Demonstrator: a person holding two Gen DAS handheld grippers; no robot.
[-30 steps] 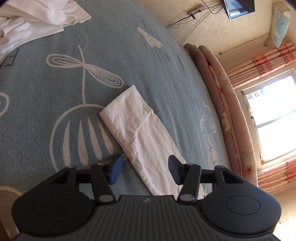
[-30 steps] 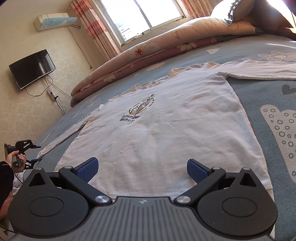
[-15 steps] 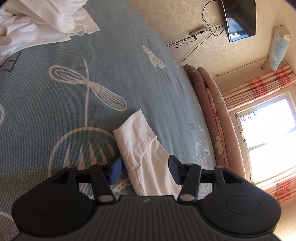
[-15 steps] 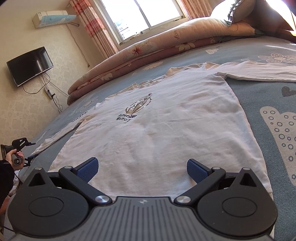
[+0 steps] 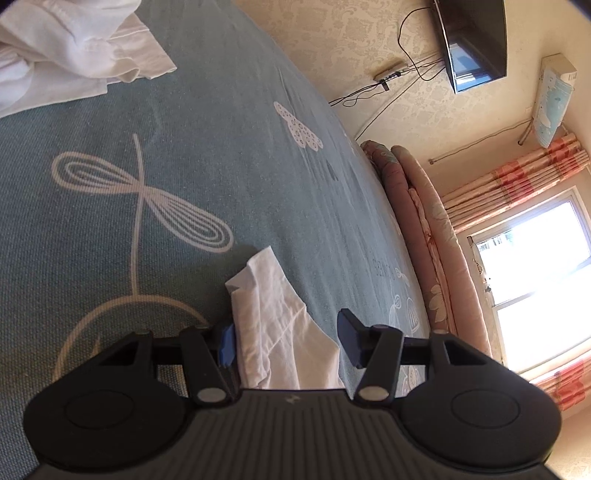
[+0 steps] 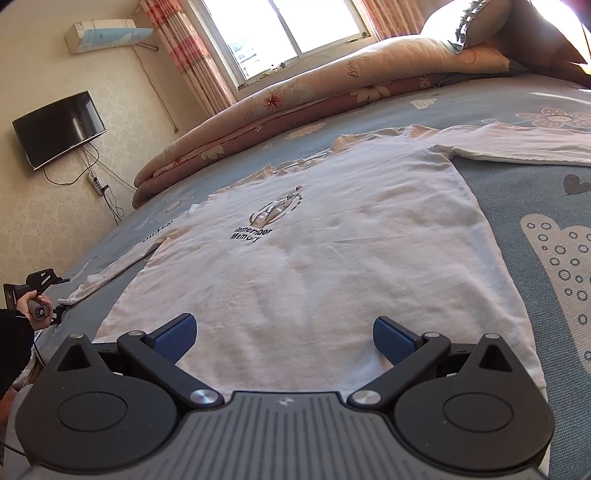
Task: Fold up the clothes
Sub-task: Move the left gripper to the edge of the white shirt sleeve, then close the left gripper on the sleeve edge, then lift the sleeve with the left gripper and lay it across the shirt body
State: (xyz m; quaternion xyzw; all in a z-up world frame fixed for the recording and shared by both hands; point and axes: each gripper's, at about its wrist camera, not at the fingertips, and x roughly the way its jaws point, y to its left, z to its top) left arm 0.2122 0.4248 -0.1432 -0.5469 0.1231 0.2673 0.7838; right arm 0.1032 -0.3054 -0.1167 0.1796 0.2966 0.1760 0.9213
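As the left gripper (image 5: pixel 286 341) slides in along the bed, the end of the shirt's left sleeve (image 5: pixel 269 314) now lies between its fingers, where a second ago a longer stretch of sleeve ran out ahead of them. Its jaws stand half apart: the blue pad (image 5: pixel 226 345) on one side sits just beside the cuff's edge, the other is clear of the cloth, so nothing is pinched yet. To my eye this is the set-up for taking the cuff and carrying the sleeve across the body.

Nearer the hem, the right gripper (image 6: pixel 284 338) hovers over the white long-sleeved shirt (image 6: pixel 332 251), unmoved, jaws wide and empty. The shirt lies flat, print up, on the blue bedspread (image 6: pixel 535 192), its other sleeve stretched out toward the far side.

Farther off, a heap of white laundry (image 5: pixel 70 55) waits on the bedspread, and beyond it a rolled quilt (image 6: pixel 332 88) lies under the window (image 6: pixel 295 26).
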